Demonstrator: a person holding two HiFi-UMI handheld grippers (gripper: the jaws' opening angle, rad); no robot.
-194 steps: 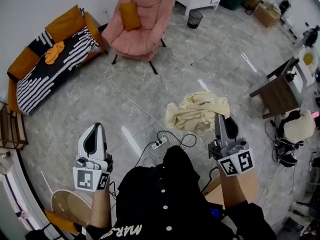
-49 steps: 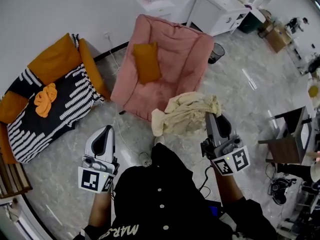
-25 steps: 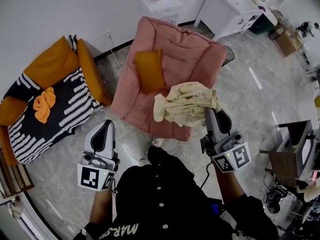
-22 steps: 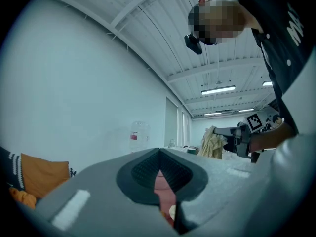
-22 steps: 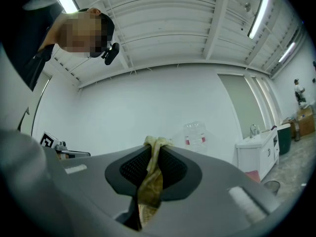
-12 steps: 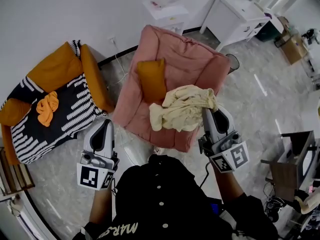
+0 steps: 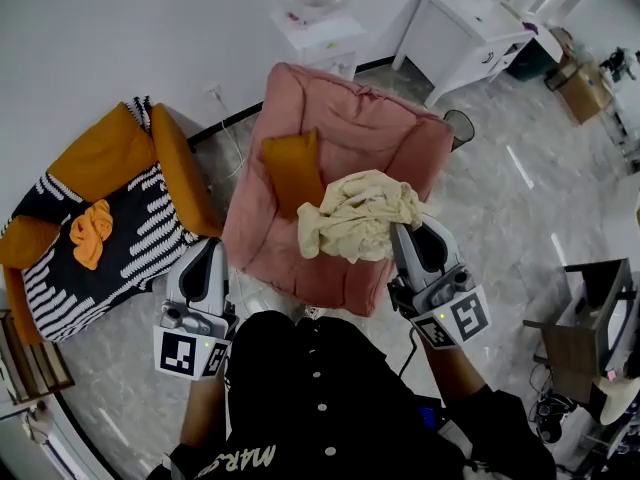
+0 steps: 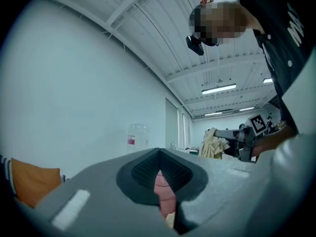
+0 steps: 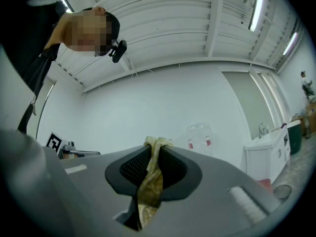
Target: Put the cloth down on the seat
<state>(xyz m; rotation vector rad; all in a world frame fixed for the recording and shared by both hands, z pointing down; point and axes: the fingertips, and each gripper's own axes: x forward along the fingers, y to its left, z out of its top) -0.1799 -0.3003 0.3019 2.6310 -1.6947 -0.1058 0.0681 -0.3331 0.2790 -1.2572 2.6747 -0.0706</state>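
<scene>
While the person looks down in the head view, the right gripper (image 7: 402, 233) has the cloth (image 7: 355, 213) bunched up at its tip. The pale yellow wad lines up with the seat of the pink chair (image 7: 340, 128), a bit toward its right side. An orange cushion (image 7: 292, 168) lies on the left part of the chair and shows just left of the cloth. The left gripper (image 7: 207, 258) is down by the chair's front left corner, well apart from the cloth. Left of the chair there's a sofa (image 7: 100, 153) with a striped throw (image 7: 150, 228). Behind the chair are a white cabinet (image 7: 470, 28) and a dark bin (image 7: 458, 123).

In the left gripper view, the left gripper (image 8: 159, 174) has its jaws pretty much together. There's only a thin slit between the pads, a bit of pink shows through it, and nothing is held. Off to the right you can see the other gripper held up with the cloth drooping from its tip, so it's hanging rather than lying on the seat. A jug (image 8: 137, 135) stands by the wall.

In the right gripper view, the jaws are clamped on the cloth. A twisted strip of it runs up between the pads and pokes out over the top. The jug and the cabinet show off to the right.
</scene>
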